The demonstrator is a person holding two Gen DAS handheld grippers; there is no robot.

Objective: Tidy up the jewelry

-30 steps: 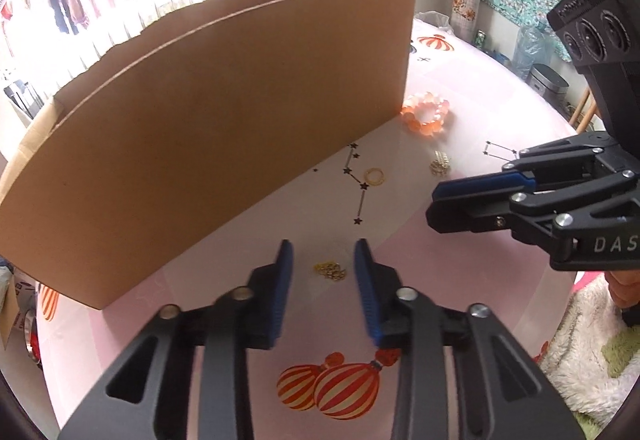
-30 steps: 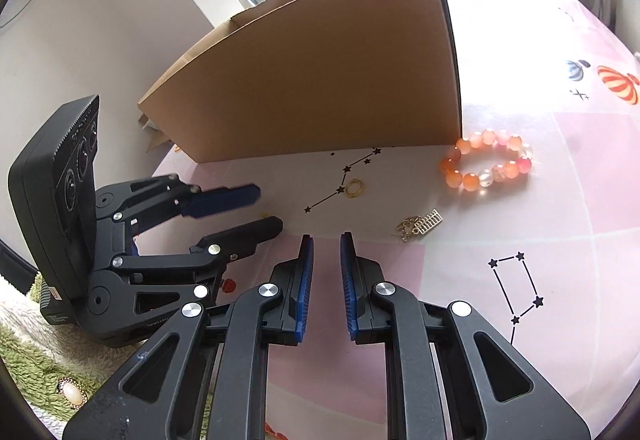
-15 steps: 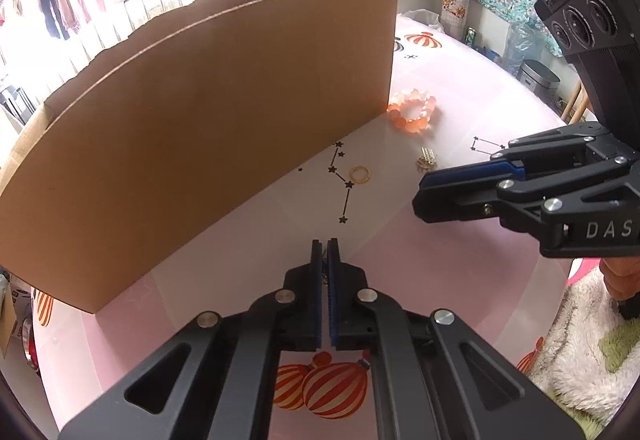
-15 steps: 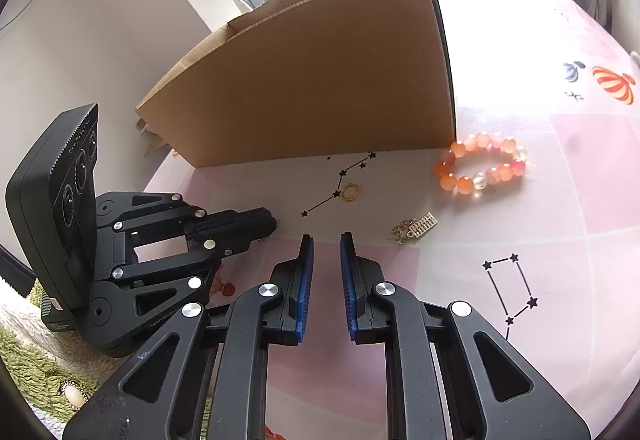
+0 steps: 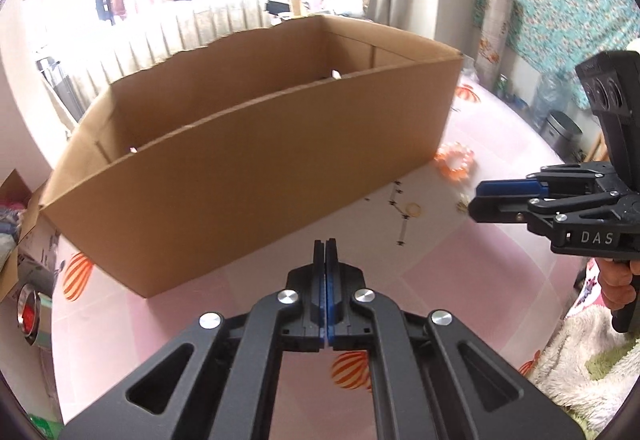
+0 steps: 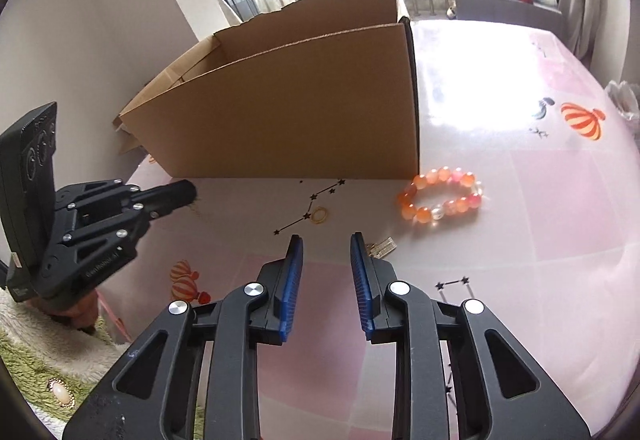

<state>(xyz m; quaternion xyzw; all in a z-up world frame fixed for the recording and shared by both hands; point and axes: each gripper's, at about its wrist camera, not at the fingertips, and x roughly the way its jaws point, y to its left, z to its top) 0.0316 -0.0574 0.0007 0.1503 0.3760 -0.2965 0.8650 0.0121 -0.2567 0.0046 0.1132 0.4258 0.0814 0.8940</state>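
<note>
the beaded bracelet (image 6: 440,195) lay on the table (image 6: 560,224) at the cardboard box's (image 6: 288,108) near right corner, gold ring (image 6: 320,215) and charm (image 6: 383,248) nearby. left gripper (image 5: 330,246) fingers were pressed together; contents indiscernible. right gripper (image 6: 326,244) fingers were spread.

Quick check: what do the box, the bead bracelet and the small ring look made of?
Box: brown corrugated cardboard, matte, with a ragged torn top edge.
Bead bracelet: glossy orange and pink beads, some translucent; glass, stone or plastic, unclear.
Small ring: thin gold-colored band, probably metal.
</note>
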